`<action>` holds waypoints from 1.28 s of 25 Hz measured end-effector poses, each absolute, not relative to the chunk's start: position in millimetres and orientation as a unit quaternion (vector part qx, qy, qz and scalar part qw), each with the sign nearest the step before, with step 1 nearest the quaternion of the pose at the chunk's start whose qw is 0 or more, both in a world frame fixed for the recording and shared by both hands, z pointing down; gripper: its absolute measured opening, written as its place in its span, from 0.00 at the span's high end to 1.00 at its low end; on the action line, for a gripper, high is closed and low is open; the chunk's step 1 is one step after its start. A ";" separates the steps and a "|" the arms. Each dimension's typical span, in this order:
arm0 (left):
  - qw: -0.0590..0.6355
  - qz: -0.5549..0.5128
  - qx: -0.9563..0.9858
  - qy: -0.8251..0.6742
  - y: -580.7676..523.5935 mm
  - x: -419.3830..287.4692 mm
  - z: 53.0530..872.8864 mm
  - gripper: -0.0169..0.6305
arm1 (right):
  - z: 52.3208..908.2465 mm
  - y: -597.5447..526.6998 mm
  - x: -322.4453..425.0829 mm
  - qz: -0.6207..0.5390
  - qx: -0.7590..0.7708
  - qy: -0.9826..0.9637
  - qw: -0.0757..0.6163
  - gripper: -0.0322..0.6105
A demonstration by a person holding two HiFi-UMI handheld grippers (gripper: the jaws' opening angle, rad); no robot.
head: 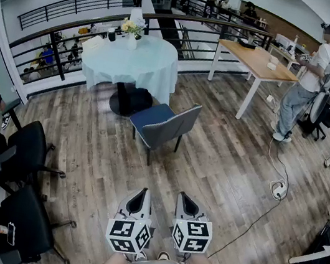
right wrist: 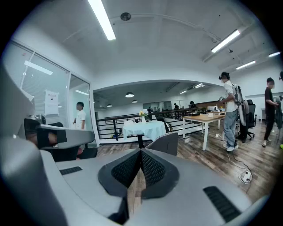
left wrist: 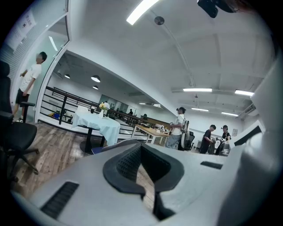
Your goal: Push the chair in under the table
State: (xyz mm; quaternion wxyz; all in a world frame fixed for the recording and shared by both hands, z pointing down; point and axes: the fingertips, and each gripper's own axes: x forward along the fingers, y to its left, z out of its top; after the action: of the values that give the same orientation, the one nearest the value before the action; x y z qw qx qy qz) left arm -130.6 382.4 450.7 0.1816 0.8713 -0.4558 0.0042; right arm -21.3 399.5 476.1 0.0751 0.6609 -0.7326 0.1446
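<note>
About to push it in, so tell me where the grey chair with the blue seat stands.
The chair stands mid-frame in the head view, pulled out just below and right of the round table, with its seat facing that table.

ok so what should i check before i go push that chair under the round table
1. Left gripper shut and empty: ok.
2. Right gripper shut and empty: ok.
3. Grippers touching the chair: not ok, it stands well ahead of both.
4. Chair seat turned toward the round table: ok.
5. Room under the table: cannot tell, a dark object sits by its foot.
6. Path over the floor to the chair: ok, the cable lies off to the right.
</note>
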 end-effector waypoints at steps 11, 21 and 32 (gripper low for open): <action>0.181 0.009 0.869 -0.461 362.7 -154.3 452.4 0.97 | 478.6 380.0 -41.4 0.151 0.662 -0.730 0.074 0.92; 0.177 0.026 0.871 -0.458 350.5 -175.3 466.8 0.97 | 494.6 375.0 -41.5 0.171 0.688 -0.702 0.071 0.92; 0.185 0.047 0.872 -0.451 328.5 -173.6 483.3 0.97 | 516.4 359.4 -32.7 0.199 0.694 -0.687 0.080 0.92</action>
State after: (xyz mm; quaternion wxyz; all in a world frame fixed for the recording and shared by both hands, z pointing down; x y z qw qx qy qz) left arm -173.6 328.5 483.3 0.1854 0.8720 -0.4506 0.0469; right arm -32.7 359.4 516.4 0.0800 0.6939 -0.6875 0.1987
